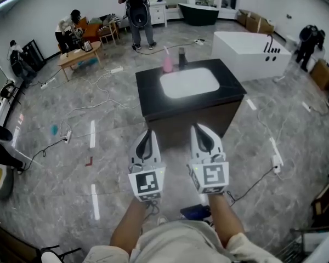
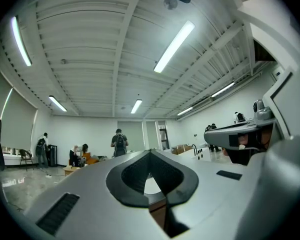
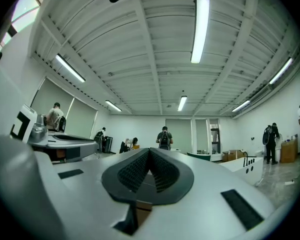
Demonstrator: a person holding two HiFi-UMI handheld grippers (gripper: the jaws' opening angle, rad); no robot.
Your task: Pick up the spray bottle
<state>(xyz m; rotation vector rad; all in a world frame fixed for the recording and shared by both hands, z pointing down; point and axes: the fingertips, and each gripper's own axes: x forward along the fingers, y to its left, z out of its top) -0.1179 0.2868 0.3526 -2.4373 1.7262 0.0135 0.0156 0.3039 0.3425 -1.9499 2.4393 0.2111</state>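
**Head view.** I hold the left claw [image 1: 147,137] and the right claw [image 1: 203,135] side by side, about level, low in the frame. Both point at a dark cabinet [image 1: 178,122] with a black counter [image 1: 148,92] and a white sink [image 1: 189,83] set into it. Neither claw touches the cabinet.

The spray bottle [image 1: 168,63] stands upright at the far edge of the counter, just behind the sink's far left corner and well apart from both claws. It is pink. I take it for the spray bottle, though it is too small here to make out a trigger. A dark bottle [image 1: 181,57] stands just to its right.

Beyond the cabinet are a white bathtub [image 1: 247,56] on the right and a wooden table [image 1: 79,55] on the left. A person with a backpack [image 1: 137,12] stands facing away.

**Left gripper view.** The jaw tips meet. Behind them is a small triangular gap between the ribbed pads, and a sliver of white sink shows through it. Nothing is gripped. The right claw shows at the right edge.

**Right gripper view.** The jaws are fully closed, pad tips together, with nothing between them. The left claw shows at the left edge. The person with the backpack is straight ahead across the room, and the bathtub is off to the right.
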